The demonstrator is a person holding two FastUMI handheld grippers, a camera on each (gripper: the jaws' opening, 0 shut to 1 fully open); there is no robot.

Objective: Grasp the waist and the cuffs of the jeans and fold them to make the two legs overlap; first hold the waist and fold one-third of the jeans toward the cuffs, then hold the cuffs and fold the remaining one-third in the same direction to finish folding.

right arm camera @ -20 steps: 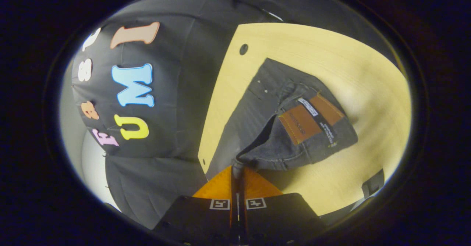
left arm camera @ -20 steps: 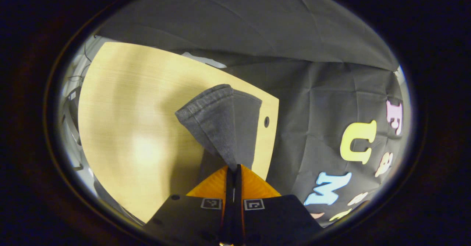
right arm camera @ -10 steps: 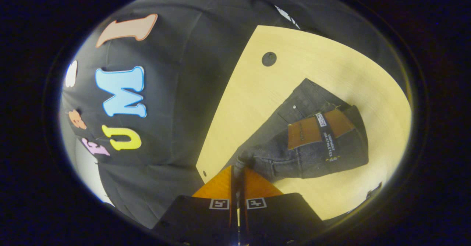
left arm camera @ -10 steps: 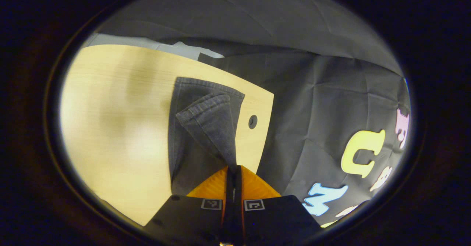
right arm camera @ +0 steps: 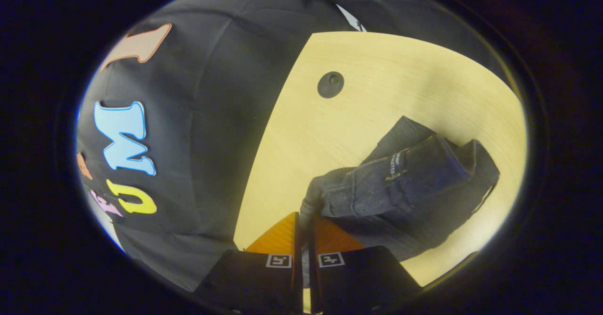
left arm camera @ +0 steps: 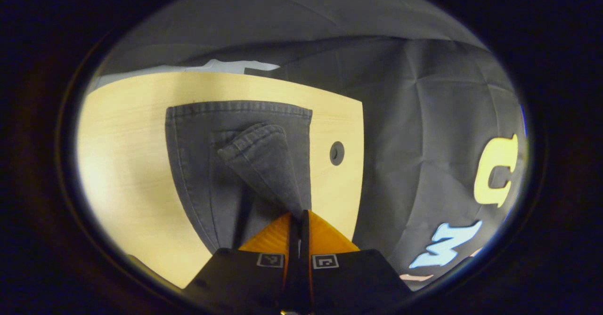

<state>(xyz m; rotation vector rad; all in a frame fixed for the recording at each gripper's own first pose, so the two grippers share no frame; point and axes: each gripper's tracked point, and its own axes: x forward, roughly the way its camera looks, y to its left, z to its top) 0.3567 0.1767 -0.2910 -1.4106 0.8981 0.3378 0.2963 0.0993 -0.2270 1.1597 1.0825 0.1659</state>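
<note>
No legible text — jeans [right arm camera: 405,178] print too blurred

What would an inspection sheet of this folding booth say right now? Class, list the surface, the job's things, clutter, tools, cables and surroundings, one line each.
Surface: pale wooden table with a round hole near its edge.
Job's things: dark jeans; one leg lies flat, the other cuff is lifted above it; the waist is bunched up off the table.
Clutter: nothing seen.
Tools: left tool shut on the cuff; right tool shut on the waist.
Cables: nothing seen.
Surroundings: black cloth wall beyond the table edge; a pale patch shows behind the table's far side.
</note>
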